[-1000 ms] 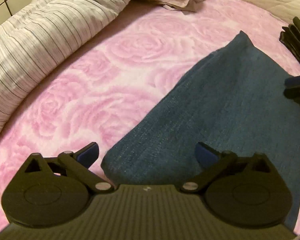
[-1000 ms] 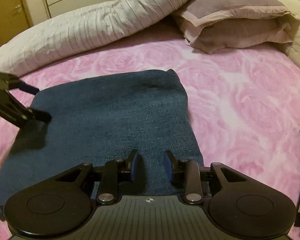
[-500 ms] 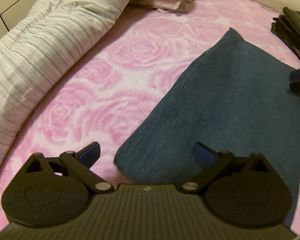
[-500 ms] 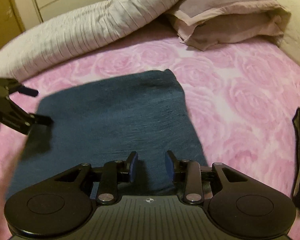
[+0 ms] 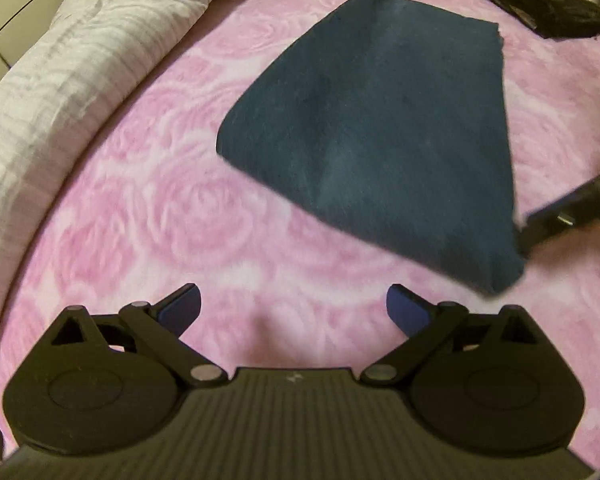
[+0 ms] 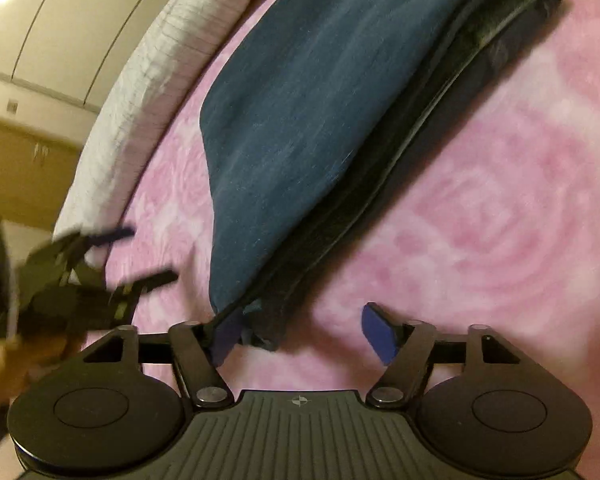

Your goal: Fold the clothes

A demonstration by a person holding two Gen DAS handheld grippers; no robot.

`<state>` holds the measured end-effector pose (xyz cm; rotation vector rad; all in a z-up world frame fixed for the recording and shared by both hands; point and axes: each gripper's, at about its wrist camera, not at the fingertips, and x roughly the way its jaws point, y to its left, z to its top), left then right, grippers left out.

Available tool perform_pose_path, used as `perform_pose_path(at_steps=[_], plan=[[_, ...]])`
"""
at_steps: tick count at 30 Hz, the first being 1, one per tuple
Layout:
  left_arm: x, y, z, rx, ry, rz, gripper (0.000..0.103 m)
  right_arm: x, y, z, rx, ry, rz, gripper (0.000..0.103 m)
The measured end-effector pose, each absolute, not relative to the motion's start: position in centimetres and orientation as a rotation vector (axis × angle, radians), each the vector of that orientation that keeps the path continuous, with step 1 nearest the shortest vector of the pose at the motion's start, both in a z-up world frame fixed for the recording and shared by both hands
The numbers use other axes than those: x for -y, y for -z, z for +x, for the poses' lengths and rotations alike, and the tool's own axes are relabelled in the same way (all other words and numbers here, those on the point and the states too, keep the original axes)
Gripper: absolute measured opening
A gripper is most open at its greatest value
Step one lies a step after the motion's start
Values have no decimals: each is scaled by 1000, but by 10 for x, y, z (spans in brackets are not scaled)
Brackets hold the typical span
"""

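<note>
on my left camera the left gripper (image 5: 293, 312) is spread wide over bare pink rose-patterned bedding (image 5: 148, 216), with nothing between its blue pads. the folded blue cloth (image 5: 380, 128) lies flat on the bed ahead and to the right of it, well clear of the pads. at the cloth's near right corner i see a blurred black shape, the right gripper (image 5: 560, 220), right up against the edge. a striped white duvet (image 5: 72, 72) runs along the left side, and a dark folded pile (image 5: 540, 0) sits at the far right, apart from the blue cloth.

on my right camera the right gripper (image 6: 304, 332) is also spread wide. the blue cloth (image 6: 300, 112) stretches away from it, its layered edge showing darker folds underneath, and the near corner of the cloth touches the left pad (image 6: 224, 336); the right pad (image 6: 380, 332) stands free over the pink bedding (image 6: 480, 220). nothing is clamped. the left gripper (image 6: 140, 256) shows blurred at the left, apart from the cloth, fingers spread.
</note>
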<state>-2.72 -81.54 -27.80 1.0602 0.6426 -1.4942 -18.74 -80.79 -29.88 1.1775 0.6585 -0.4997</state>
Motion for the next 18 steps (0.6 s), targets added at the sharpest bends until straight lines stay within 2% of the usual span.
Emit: perform_pose_path(at_steps=[1, 9, 18], plan=[[808, 277, -26, -647, 1499, 1041, 98, 804, 302, -184, -629, 517, 1192, 80], [748, 268, -23, -665, 1546, 915, 98, 792, 313, -162, -375, 641, 1323, 81], [692, 265, -13, -660, 1545, 880, 98, 793, 328, -134, -297, 761, 1317, 82]])
